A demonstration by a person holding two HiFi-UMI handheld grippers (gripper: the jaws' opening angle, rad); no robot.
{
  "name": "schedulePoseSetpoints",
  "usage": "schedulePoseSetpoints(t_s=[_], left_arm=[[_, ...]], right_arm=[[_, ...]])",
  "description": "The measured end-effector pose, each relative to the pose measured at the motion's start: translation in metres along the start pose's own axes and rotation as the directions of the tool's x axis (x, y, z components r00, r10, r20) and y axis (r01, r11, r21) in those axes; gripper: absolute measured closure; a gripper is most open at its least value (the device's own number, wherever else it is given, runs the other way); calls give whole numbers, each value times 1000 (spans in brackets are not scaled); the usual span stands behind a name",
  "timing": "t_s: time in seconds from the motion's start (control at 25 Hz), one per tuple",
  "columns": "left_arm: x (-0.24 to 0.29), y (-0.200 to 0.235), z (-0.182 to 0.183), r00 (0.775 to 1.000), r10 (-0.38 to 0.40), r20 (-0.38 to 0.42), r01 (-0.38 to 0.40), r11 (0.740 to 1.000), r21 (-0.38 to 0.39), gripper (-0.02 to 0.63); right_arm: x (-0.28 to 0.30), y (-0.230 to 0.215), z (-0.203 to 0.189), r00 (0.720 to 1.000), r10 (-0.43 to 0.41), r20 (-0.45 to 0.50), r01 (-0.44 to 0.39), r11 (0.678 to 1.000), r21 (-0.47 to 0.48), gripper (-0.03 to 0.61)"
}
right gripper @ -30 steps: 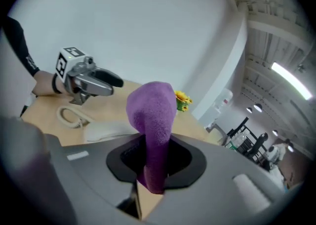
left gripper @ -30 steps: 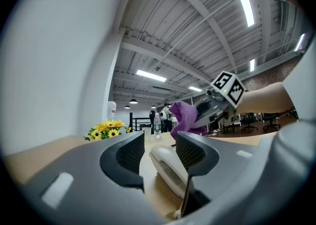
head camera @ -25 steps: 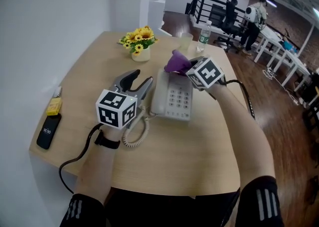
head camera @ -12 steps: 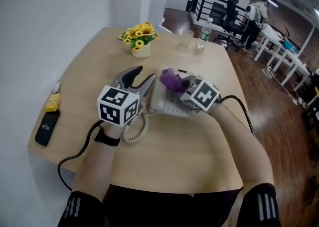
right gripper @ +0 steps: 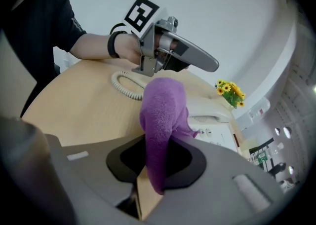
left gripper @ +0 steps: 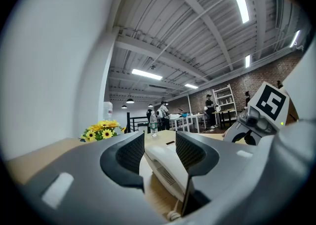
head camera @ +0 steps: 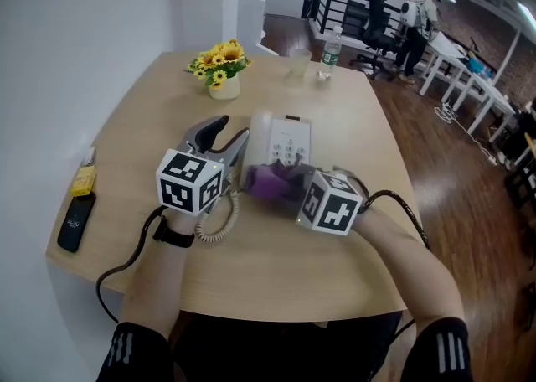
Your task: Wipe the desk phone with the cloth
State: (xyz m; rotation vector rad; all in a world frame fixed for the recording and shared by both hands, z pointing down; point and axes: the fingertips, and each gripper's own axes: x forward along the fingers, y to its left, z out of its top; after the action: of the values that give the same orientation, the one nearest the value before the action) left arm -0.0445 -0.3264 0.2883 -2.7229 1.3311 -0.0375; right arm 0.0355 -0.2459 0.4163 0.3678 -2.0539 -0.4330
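A white desk phone [head camera: 289,141] lies mid-table, its handset [left gripper: 165,162] along its left side. My left gripper [head camera: 228,133] rests at that left side, open, and in the left gripper view [left gripper: 160,152] the handset runs through the gap between its jaws. My right gripper [head camera: 283,185] is shut on a purple cloth [head camera: 266,179], pressed at the phone's near end. In the right gripper view the cloth [right gripper: 160,115] rises from between the right gripper's [right gripper: 160,156] jaws, with the phone [right gripper: 217,132] just beyond.
The phone's coiled cord [head camera: 219,221] lies by my left wrist. A vase of yellow flowers [head camera: 216,70], a cup [head camera: 298,62] and a water bottle [head camera: 332,43] stand at the far edge. A black mobile [head camera: 74,223] and a yellow item [head camera: 85,179] lie far left.
My right gripper has dragged the purple cloth from the phone's far end over the keypad to its near end. The left gripper has stayed at the handset.
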Motion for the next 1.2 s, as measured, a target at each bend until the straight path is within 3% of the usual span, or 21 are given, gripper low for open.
schedulePoseSetpoints(t_s=[0.52, 0.68, 0.8, 0.96, 1.04, 1.2], left_arm=[[5, -22, -1, 998, -54, -10, 54, 998, 20, 422], [5, -31, 2, 997, -74, -4, 74, 997, 33, 422], [5, -35, 4, 997, -83, 0, 83, 996, 37, 422], [6, -41, 3, 995, -95, -8, 96, 995, 42, 422], [6, -45, 3, 995, -104, -8, 104, 994, 41, 422], [8, -53, 0, 992, -122, -15, 123, 991, 45, 422]], right_arm=[[-37, -4, -57, 999, -33, 27, 27, 980, 198, 505], [-61, -27, -54, 979, -128, 160, 67, 938, 340, 505], [-95, -61, -49, 913, -272, 304, 75, 845, 530, 505], [-141, -96, -46, 773, -466, 430, 21, 697, 717, 505], [-154, -104, -50, 729, -526, 439, 30, 664, 747, 505], [-159, -112, -70, 684, -613, 395, 102, 617, 781, 505]])
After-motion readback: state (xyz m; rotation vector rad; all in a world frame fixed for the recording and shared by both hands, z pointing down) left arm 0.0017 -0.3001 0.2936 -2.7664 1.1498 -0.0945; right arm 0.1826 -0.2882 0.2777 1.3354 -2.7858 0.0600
